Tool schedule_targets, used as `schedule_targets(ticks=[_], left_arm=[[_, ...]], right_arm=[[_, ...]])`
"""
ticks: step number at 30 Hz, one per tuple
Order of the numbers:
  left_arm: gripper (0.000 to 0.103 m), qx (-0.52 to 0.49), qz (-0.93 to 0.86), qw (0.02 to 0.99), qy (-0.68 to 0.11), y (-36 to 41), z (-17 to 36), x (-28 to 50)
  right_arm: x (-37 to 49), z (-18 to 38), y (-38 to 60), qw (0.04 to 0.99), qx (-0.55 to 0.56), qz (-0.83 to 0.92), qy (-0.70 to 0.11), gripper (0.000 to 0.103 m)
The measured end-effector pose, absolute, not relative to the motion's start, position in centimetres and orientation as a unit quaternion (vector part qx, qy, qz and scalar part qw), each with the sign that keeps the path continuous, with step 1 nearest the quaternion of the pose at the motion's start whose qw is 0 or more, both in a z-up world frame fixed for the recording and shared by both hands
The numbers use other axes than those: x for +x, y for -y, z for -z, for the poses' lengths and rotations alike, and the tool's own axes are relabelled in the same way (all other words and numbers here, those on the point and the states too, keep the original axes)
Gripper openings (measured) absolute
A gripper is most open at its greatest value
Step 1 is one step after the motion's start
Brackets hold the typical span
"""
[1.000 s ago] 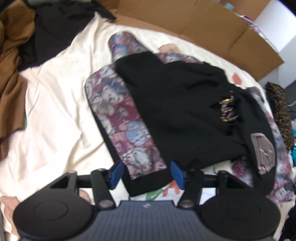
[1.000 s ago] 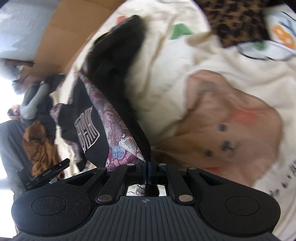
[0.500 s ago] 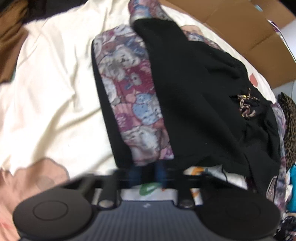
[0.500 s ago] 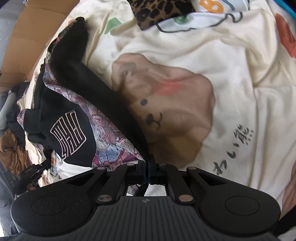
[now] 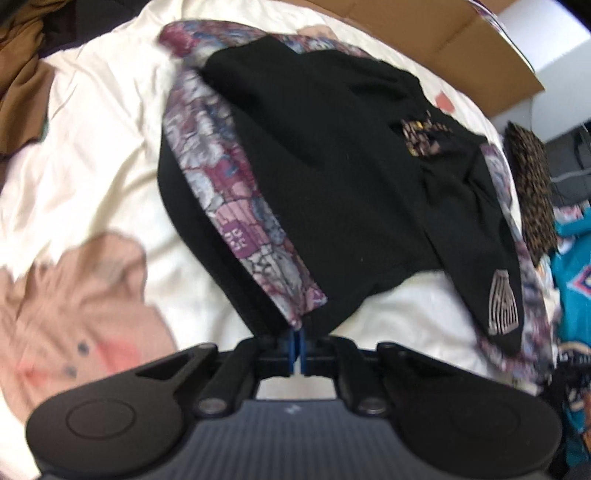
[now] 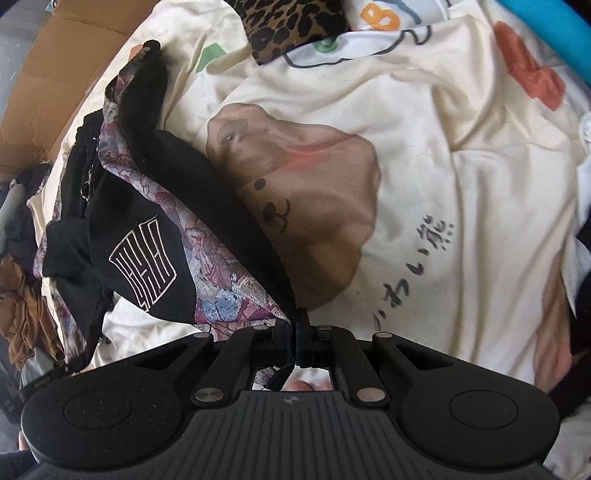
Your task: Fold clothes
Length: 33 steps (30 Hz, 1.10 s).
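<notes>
**Inspector A:** State of the garment?

**Inspector B:** One black garment [image 5: 332, 192] with patterned mauve-and-grey panels lies on the bed, over a cream bedsheet [image 5: 99, 140] printed with a bear face. It is held at two points along its near edge. The left gripper [image 5: 297, 349] has its fingers pinched together on a near corner where the patterned panel meets the black hem. The right gripper [image 6: 295, 339] is likewise clamped tight on a corner, patterned cloth and black edge both caught, with a scrap hanging down behind the fingertips.

**Inspector A:** Which way does the cloth run from each grip?

**Inspector B:** In the left wrist view the body spreads away to the far right, its long axis slanting from near-centre towards the cardboard [image 5: 424, 40] at the far edge. In the right wrist view it rises off the sheet and trails far and to the left; the panel with the outlined logo [image 6: 144, 262] hangs just left of the fingers.

**Inspector A:** Bearing on the move ahead?

**Inspector B:** Both grips sit at the near end, the bulk lying beyond them. My judgement: any carry must run along that axis. Whether this is a fold in progress or a repositioning, the views do not settle. A leopard-print item [image 6: 295, 26] lies at the far side, apart from the garment.
</notes>
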<state>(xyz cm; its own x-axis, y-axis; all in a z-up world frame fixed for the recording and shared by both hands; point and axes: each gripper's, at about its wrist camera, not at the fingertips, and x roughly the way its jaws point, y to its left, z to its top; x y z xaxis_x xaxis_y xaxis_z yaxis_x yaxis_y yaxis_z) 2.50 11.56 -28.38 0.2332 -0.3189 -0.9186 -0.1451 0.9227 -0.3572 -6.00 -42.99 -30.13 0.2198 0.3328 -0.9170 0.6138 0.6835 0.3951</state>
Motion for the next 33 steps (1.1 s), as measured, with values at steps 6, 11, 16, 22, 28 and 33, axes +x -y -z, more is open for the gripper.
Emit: schedule_targets(ticks=[6, 11, 16, 22, 28, 33], left_arm=[[0.002, -0.194, 0.078, 0.741, -0.638, -10.6, 27.8, -1.2], [0.003, -0.179, 0.100, 0.727, -0.655, -8.9, 27.8, -3.0], [0.012, -0.164, 0.082, 0.732, -0.656, -9.9, 26.8, -2.4], [0.042, -0.135, 0.045, 0.767, -0.626, -12.0, 25.3, 0.3], [0.042, -0.121, -0.010, 0.794, -0.595, -15.1, 25.0, 4.3], [0.042, -0.092, -0.027, 0.814, -0.573, -16.9, 24.6, 7.6]], right_arm=[[-8.7, 29.2, 43.6, 0.672, 0.383, 0.130, -0.620, 0.000], [-10.3, 29.3, 44.4, 0.663, 0.385, 0.151, -0.623, 0.000], [-10.4, 29.4, 44.4, 0.663, 0.386, 0.145, -0.624, 0.004], [-9.4, 28.1, 45.1, 0.700, 0.369, 0.137, -0.596, 0.031], [-6.8, 28.6, 45.1, 0.720, 0.360, 0.127, -0.579, 0.031], [-4.5, 29.1, 45.1, 0.734, 0.352, 0.118, -0.568, 0.031]])
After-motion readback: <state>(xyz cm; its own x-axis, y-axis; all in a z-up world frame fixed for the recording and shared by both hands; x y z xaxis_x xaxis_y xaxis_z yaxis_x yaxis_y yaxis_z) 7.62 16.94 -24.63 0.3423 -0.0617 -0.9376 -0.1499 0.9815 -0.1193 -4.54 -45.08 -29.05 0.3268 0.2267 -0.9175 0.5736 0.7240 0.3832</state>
